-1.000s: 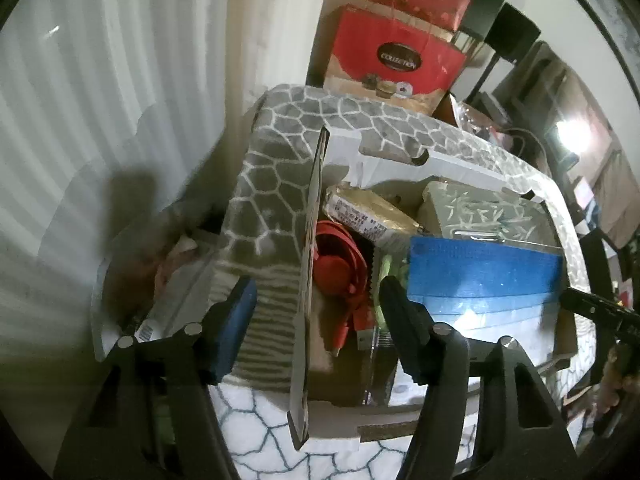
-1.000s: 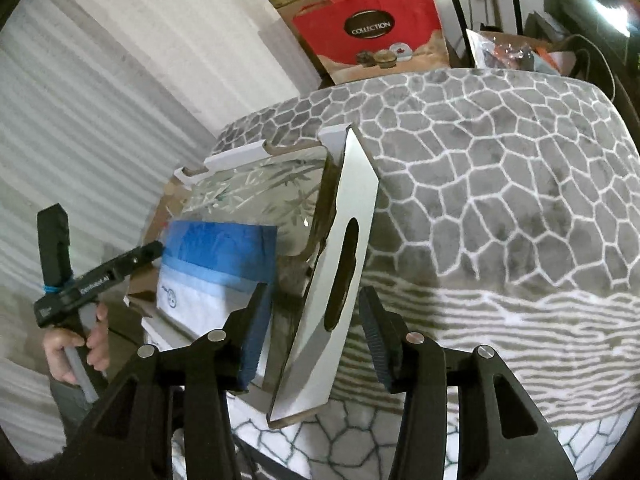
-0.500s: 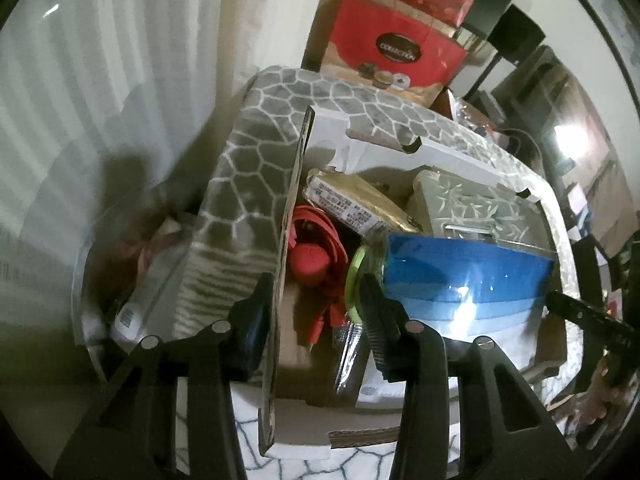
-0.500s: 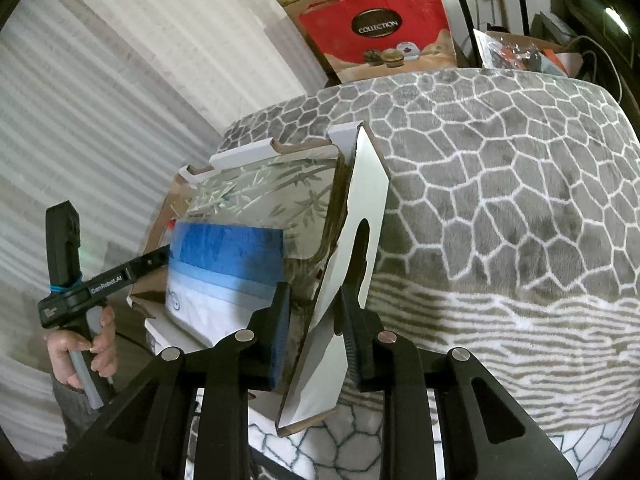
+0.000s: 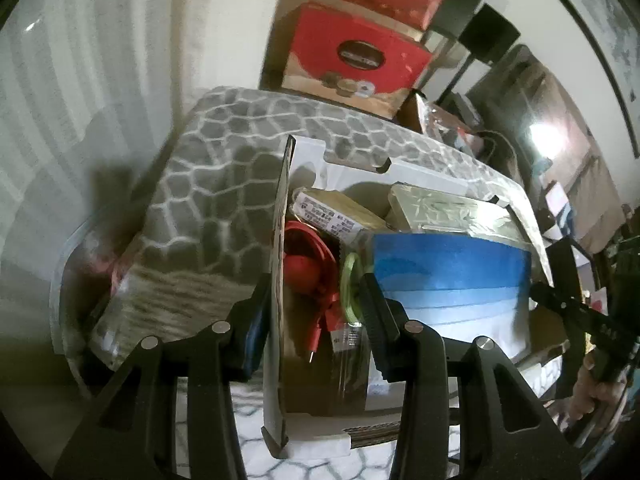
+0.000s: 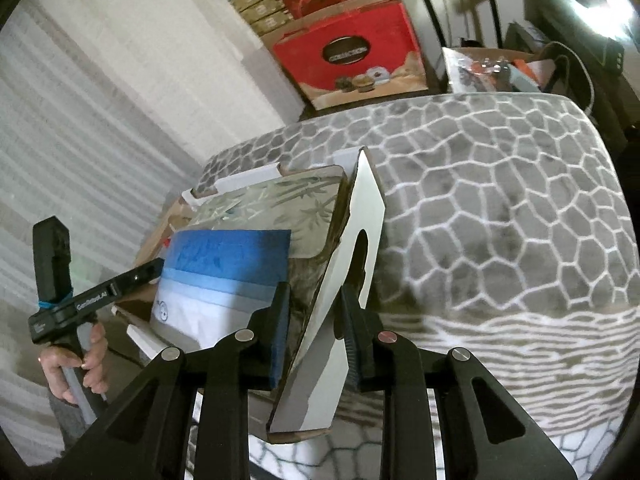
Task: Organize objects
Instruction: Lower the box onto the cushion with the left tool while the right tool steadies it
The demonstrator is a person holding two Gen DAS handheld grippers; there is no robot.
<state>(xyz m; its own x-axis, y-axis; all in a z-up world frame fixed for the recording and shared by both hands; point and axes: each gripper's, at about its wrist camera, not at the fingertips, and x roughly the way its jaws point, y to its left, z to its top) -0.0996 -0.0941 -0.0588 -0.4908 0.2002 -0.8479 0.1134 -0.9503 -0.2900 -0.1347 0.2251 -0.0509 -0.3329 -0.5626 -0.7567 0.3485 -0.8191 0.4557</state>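
An open cardboard box [image 5: 348, 160] sits on a grey honeycomb-patterned blanket [image 5: 216, 184]. It holds a blue and white packet [image 5: 448, 280], a red cable [image 5: 308, 268], a green ring [image 5: 350, 280], a gold packet [image 5: 336, 216] and a bamboo-print box [image 5: 448, 212]. My left gripper [image 5: 314, 320] straddles the box's left flap [image 5: 278, 280], jaws narrowed but with a wide gap. My right gripper [image 6: 316, 320] is shut on the box's right flap [image 6: 352, 276] with the handle hole. The blue and white packet [image 6: 224, 272] and bamboo-print box [image 6: 276, 204] show there too.
A red gift bag [image 5: 356, 56] and stacked boxes stand behind the blanket by a white wall. A clear plastic bin [image 5: 80, 280] with items lies left of the blanket. Dark furniture and a bright lamp [image 5: 548, 136] are at the right.
Both grippers have narrowed around the box's side flaps. The right one closed from open onto the right flap. The left one moved in over the left flap.
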